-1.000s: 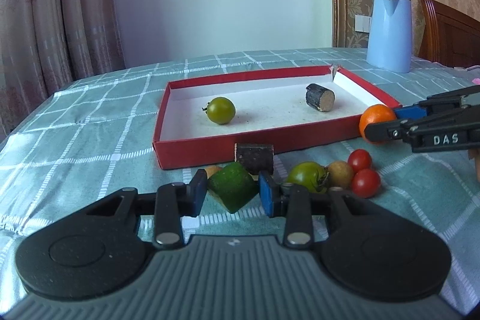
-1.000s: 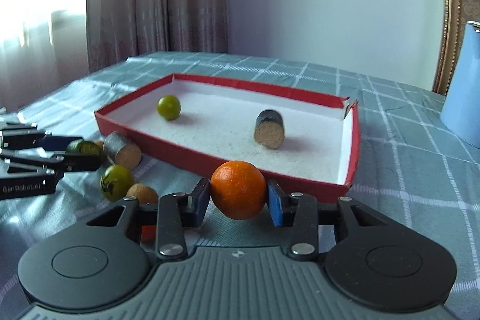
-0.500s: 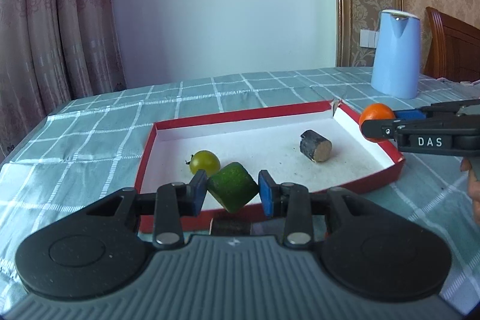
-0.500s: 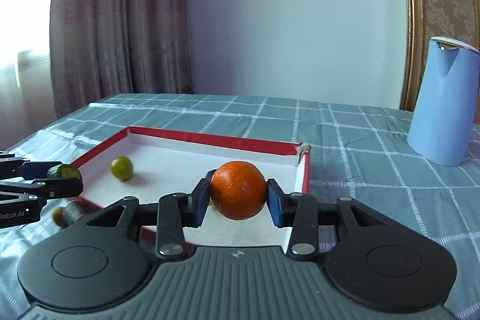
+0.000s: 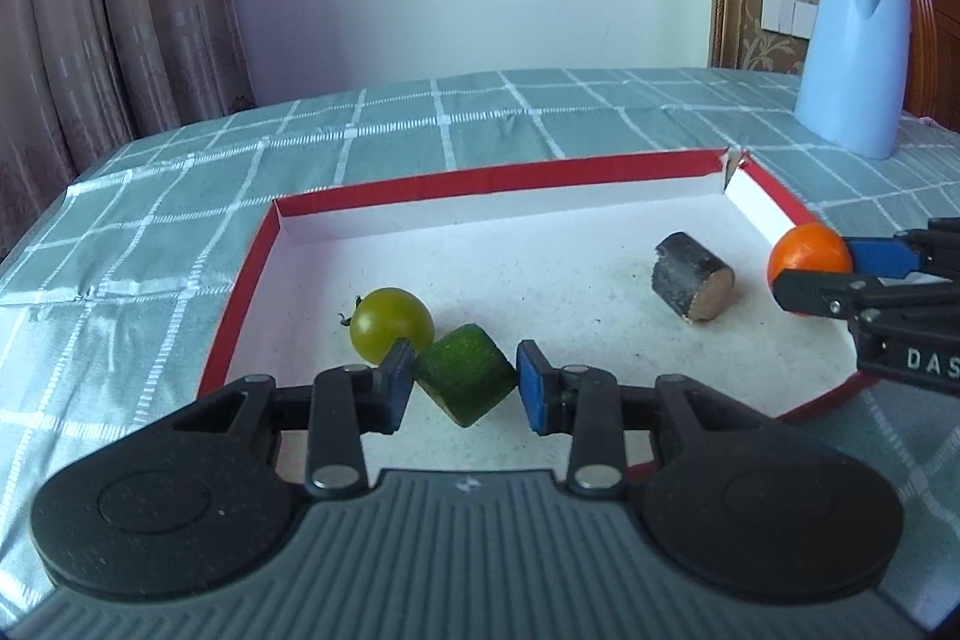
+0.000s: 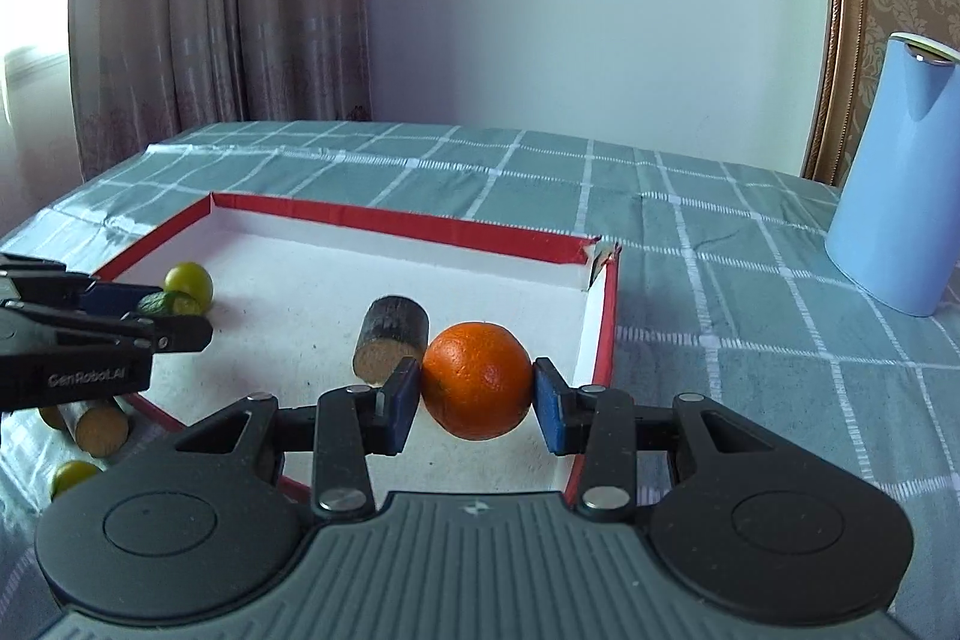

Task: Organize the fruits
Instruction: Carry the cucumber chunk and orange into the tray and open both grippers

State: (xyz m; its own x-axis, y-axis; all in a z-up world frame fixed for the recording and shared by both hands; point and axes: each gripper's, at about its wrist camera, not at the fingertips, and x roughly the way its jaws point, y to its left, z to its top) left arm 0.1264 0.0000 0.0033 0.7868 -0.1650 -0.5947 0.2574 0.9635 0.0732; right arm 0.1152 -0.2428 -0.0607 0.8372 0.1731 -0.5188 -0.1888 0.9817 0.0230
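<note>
My left gripper (image 5: 465, 391) is shut on a green fruit chunk (image 5: 467, 381) and holds it over the near left part of the red tray (image 5: 246, 268). My right gripper (image 6: 475, 397) is shut on an orange (image 6: 477, 379) over the tray's right side, inside its right wall (image 6: 600, 334). In the tray lie a green tomato (image 5: 391, 323) and a dark cylinder piece (image 5: 693, 275). The orange also shows in the left wrist view (image 5: 807, 250), and the green chunk in the right wrist view (image 6: 168, 303).
A light blue kettle (image 5: 852, 52) stands on the checked cloth behind the tray at the right. Outside the tray's near left edge lie a second cylinder piece (image 6: 99, 424) and a small green fruit (image 6: 72, 475). A chair back (image 5: 936, 46) is at far right.
Both grippers have lifted their fruit off the cloth in front of the tray and moved forward over the tray. The fruits left on the cloth have dropped out of the left wrist view.
</note>
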